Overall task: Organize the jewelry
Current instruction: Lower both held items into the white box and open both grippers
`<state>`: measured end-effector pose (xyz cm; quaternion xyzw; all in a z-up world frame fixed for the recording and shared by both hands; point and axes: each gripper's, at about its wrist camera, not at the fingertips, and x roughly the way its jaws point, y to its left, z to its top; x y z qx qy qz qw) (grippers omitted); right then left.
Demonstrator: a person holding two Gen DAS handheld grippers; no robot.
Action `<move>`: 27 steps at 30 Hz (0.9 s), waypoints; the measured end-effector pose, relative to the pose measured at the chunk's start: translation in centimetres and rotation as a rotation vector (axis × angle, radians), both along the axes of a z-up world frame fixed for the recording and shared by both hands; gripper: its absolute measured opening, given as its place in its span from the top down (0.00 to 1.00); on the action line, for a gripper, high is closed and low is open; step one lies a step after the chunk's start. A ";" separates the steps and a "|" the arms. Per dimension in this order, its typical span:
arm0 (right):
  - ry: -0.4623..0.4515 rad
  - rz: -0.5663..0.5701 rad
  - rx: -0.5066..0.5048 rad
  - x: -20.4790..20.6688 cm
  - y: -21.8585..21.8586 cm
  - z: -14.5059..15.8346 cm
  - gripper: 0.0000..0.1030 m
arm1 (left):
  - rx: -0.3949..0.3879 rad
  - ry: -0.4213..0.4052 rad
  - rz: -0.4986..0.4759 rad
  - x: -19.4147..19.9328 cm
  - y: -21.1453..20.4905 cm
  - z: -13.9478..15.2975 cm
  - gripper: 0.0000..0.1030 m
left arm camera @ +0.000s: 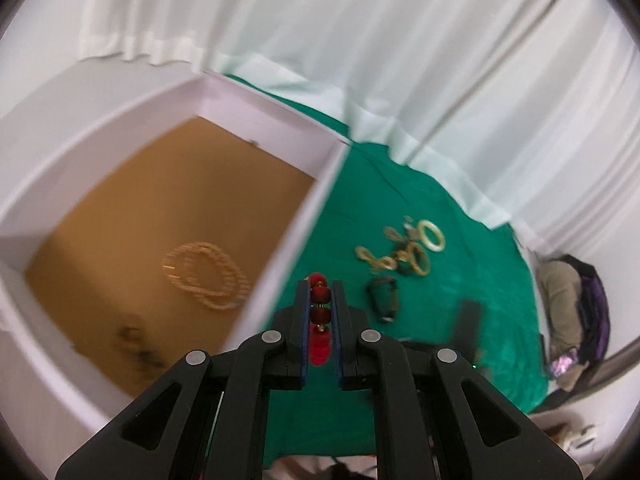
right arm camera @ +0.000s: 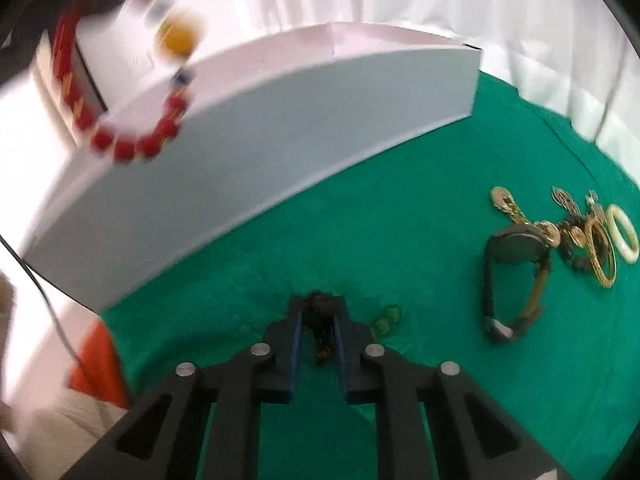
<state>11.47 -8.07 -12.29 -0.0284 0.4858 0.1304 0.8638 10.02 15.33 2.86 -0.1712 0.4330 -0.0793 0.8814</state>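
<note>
My left gripper (left arm camera: 320, 286) is shut on a red bead necklace (left arm camera: 320, 312) and holds it beside the right wall of a white box (left arm camera: 288, 232) with a tan floor. A gold chain (left arm camera: 208, 276) lies inside the box. In the right wrist view the red bead necklace (right arm camera: 132, 144) hangs in front of the box wall (right arm camera: 280, 128). My right gripper (right arm camera: 318, 304) is shut on a small dark jewelry piece (right arm camera: 320, 320) low over the green cloth (right arm camera: 360, 240). A heap of gold jewelry (right arm camera: 560, 232) with a white bangle (right arm camera: 622, 236) lies at the right.
A dark watch (right arm camera: 512, 280) lies next to the heap. A small green item (right arm camera: 386, 322) lies right of my right gripper. White curtains hang behind the table. A dark item (left arm camera: 136, 344) lies in the box's near corner. An orange object (right arm camera: 100, 364) sits at the left.
</note>
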 end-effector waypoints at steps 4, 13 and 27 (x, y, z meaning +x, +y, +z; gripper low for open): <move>-0.043 0.018 0.103 1.1 0.2 6.3 0.86 | 0.059 -0.017 0.081 -0.6 3.9 1.3 0.93; -0.120 0.097 0.136 9.2 6.7 14.1 0.86 | 0.187 0.018 0.237 1.7 9.2 -0.9 0.93; -0.101 0.036 0.006 14.3 9.6 9.9 0.45 | 0.332 0.118 0.277 2.7 9.6 -6.0 0.51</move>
